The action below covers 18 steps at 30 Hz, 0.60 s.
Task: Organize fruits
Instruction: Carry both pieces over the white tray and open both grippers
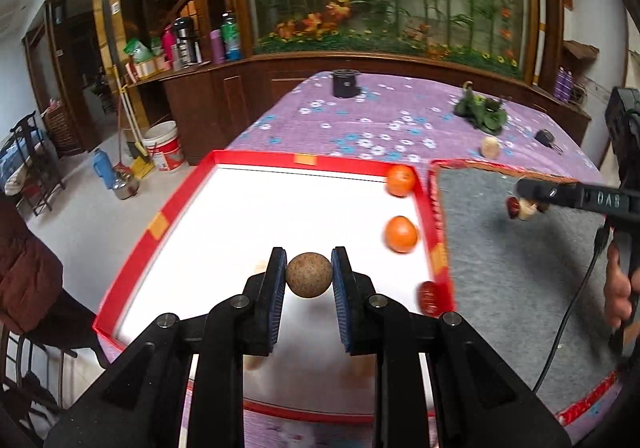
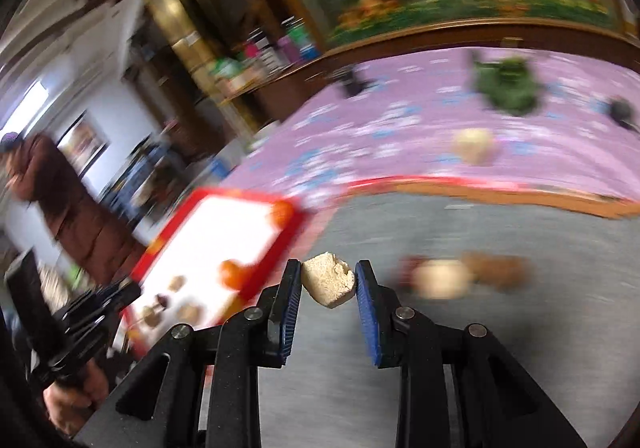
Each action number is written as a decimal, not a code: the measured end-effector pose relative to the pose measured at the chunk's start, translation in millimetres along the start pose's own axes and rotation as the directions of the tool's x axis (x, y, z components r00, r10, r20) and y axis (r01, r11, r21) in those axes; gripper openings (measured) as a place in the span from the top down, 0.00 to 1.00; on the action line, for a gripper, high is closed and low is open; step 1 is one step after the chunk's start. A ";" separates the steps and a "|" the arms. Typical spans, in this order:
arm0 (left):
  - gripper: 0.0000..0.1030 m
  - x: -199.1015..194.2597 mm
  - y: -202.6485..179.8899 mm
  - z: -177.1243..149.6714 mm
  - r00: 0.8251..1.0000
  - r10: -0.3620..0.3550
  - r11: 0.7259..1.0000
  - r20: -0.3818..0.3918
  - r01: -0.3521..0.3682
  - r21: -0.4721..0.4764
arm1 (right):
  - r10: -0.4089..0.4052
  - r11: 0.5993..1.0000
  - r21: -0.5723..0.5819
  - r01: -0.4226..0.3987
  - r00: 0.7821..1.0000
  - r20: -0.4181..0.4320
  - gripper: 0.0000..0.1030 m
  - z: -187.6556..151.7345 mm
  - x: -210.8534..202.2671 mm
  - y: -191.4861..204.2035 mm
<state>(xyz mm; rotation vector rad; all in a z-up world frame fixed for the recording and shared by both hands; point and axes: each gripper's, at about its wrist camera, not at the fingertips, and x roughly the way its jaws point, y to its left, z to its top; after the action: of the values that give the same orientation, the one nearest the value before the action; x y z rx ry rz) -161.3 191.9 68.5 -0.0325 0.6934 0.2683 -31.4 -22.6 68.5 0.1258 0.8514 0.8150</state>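
My left gripper is shut on a round brown fruit and holds it above the red-rimmed white tray. Two oranges lie at the tray's right side, and a dark red fruit lies by its right rim. My right gripper is shut on a pale beige lumpy piece over the grey mat. In the left wrist view the right gripper reaches in from the right above a red and a pale fruit on the mat. The right wrist view is blurred.
A purple flowered cloth covers the table. On it stand a black cup, a green ornament, a pale fruit and keys. A person in a brown coat stands at the left. A bucket sits on the floor.
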 end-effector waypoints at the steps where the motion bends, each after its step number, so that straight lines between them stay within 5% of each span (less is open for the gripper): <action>1: 0.80 1.5 3.1 -0.5 1.000 0.014 1.000 0.005 -0.014 0.002 | 0.014 0.999 -0.031 -0.014 1.000 -0.014 0.73 -0.3 9.5 16.1; 9: 0.80 11.2 32.7 -13.0 0.999 0.040 0.999 -0.020 -0.041 -0.036 | 0.079 0.982 -0.163 -0.096 0.991 -0.109 0.73 -18.3 62.1 98.2; 18: 0.79 19.1 37.8 -14.8 0.997 0.066 0.997 -0.034 -0.067 -0.047 | 0.043 0.979 -0.189 -0.074 0.986 -0.163 0.70 -26.7 95.3 113.1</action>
<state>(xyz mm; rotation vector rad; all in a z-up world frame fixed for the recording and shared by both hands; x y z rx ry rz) -166.2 231.1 47.3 -0.0599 0.7215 0.3491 -80.6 116.0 37.4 -0.0882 0.9146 0.9692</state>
